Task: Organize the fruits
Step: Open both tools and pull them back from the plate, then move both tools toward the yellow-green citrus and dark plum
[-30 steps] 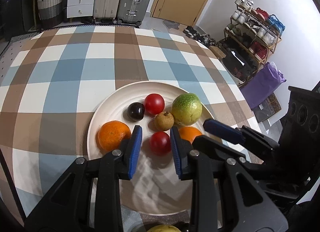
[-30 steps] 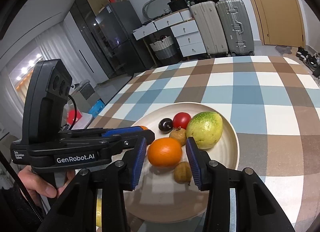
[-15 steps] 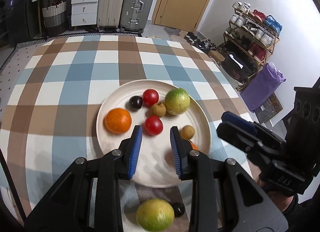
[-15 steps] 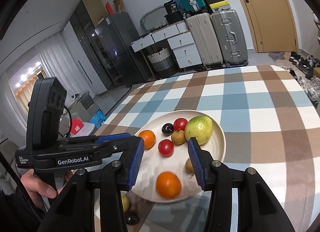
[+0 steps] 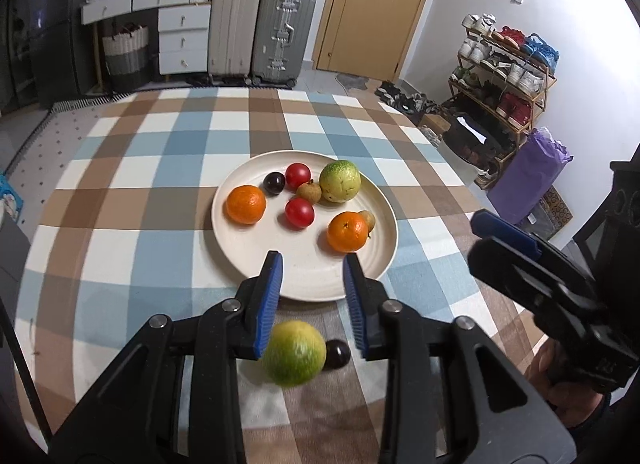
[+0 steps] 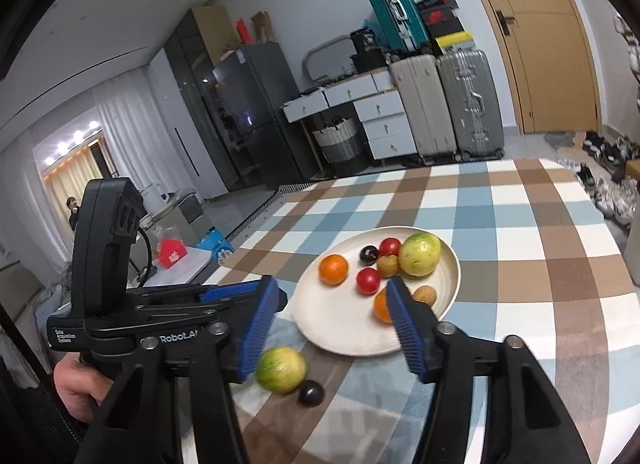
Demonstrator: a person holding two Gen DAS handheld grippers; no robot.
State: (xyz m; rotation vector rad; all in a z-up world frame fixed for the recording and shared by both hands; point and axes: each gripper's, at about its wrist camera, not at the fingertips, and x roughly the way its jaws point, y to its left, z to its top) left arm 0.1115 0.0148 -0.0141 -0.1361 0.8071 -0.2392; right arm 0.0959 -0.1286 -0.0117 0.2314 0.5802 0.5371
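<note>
Checked tablecloth (image 5: 132, 232) holds fruit plate (image 5: 304, 284); both claws open, empty.

near orange (image 6: 382, 306) half hidden, green fruit (image 5: 294, 353) perhaps motion-blurred.

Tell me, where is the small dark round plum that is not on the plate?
In both wrist views the small dark plum lies on the checked tablecloth, touching the right side of the green-yellow round fruit, just in front of the cream plate.

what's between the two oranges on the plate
A red tomato sits between the left orange and the right orange on the plate, apart from both. The left wrist view shows it best.
</note>
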